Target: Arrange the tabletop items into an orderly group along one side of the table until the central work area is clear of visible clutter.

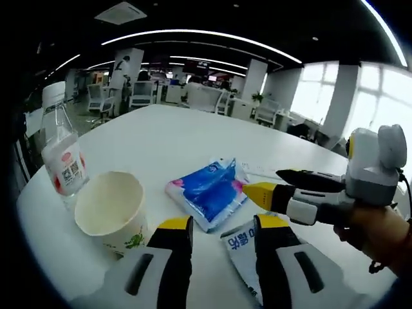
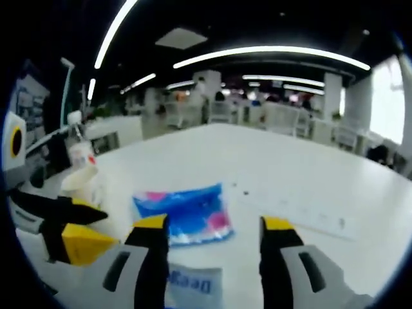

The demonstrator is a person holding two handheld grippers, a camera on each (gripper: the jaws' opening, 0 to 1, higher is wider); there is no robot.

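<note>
White round table [image 1: 193,138] in a big open office, strip lights overhead, chairs and desks far behind; clutter sits bunched near the person's edge. In the left gripper view the bottle [image 1: 62,158] stands at nine o'clock, upright, red label out; the paper cup [image 1: 111,207] sits just beside it toward seven, mouth up, seemingly empty; the blue pack [image 1: 209,192] lies flat at centre; a white packet [image 1: 243,254] lies at six, partly under the left gripper [image 1: 222,228], whose jaws stand apart with nothing between them. From three o'clock the right gripper [image 1: 273,187] reaches in, tips near the blue pack's right edge; its jaws look parted, holding nothing. In the right gripper view the blue pack [image 2: 187,215] sits dead ahead between the spread jaws of that gripper [image 2: 215,225], the white packet [image 2: 191,286] at six, cup and bottle [image 2: 80,154] off at nine, and the left gripper [image 2: 71,228] poking in at eight.

Risks, as I judge them: both grippers converge on the same patch, so a clash of tips looks likely; the pack is soft and slick, so a shallow pinch could slip or just drag it; a sweep toward nine could knock the light cup, and the cup could topple the bottle; the packet under the left jaws may get snagged and carried along.
</note>
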